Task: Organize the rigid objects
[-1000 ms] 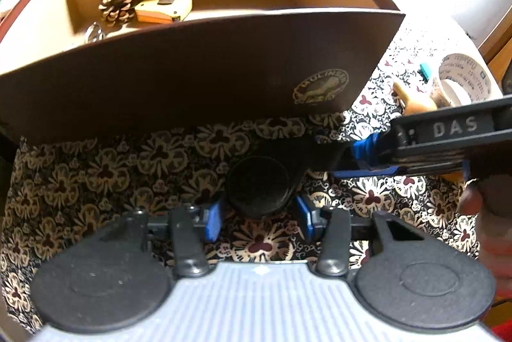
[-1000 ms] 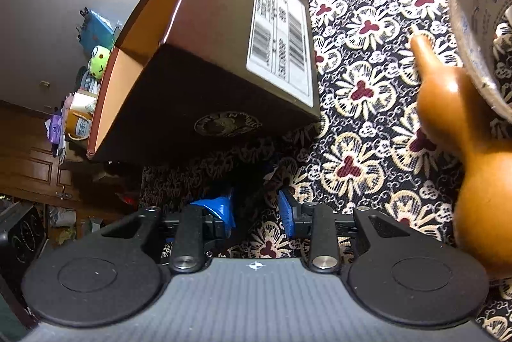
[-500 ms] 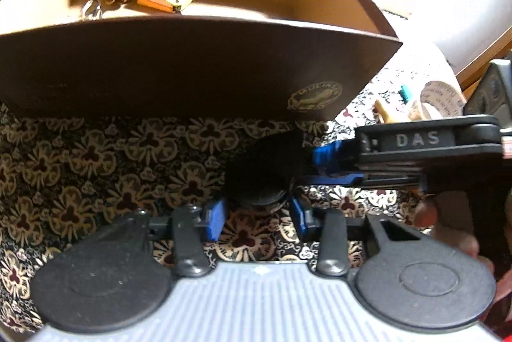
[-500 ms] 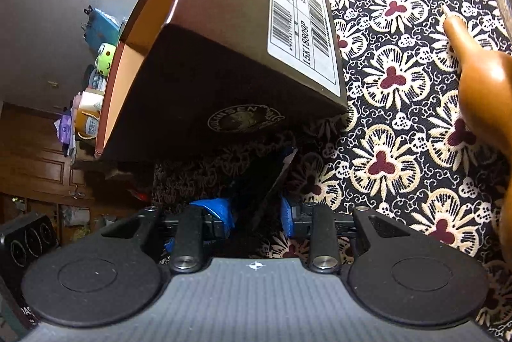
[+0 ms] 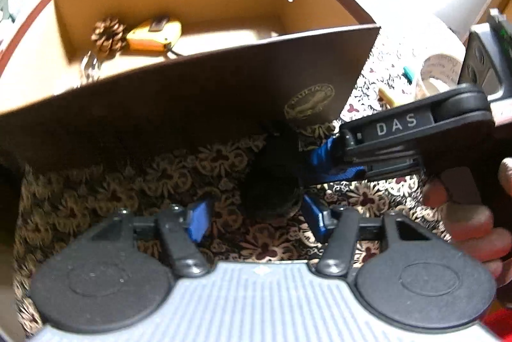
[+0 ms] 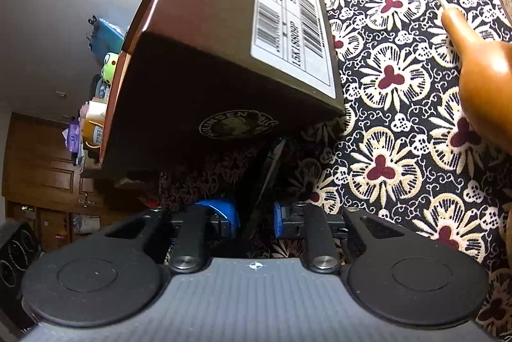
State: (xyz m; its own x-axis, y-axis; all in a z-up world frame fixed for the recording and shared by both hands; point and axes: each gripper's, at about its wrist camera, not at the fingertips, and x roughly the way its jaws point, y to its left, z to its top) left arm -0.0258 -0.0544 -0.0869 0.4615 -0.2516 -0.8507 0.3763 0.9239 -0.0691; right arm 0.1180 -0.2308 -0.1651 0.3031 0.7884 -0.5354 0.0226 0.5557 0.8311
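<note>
Since half a second ago the left gripper (image 5: 252, 218) has spread its jaws wide and let go of the flat round black disc (image 5: 270, 191), while the right gripper (image 6: 256, 217), coming in from the right side of the left view, has the disc edge-on between its blue pads (image 6: 224, 212), jaws narrow and clamped on it. The disc sits just above the flower-patterned cloth (image 5: 112, 188) on the worktop, directly in front of the dark brown cardboard box (image 5: 179, 114), not yet inside.

The grip is on a thin edge only; the disc could likely pivot or slip out during the lift, or catch on the box's near wall if it is not raised high enough.

Further off, a pine cone (image 5: 108, 33) and a yellow tape measure (image 5: 153, 33) lie inside the box. A tan wooden gourd (image 6: 480, 66) and a roll of tape (image 5: 440, 76) wait on the cloth to the right.

The right gripper's body reads "DAS". The box's round gold emblem seems to read "MULINSEN"; its white barcode label (image 6: 294, 18) shows "15X18802", uncertainly.
</note>
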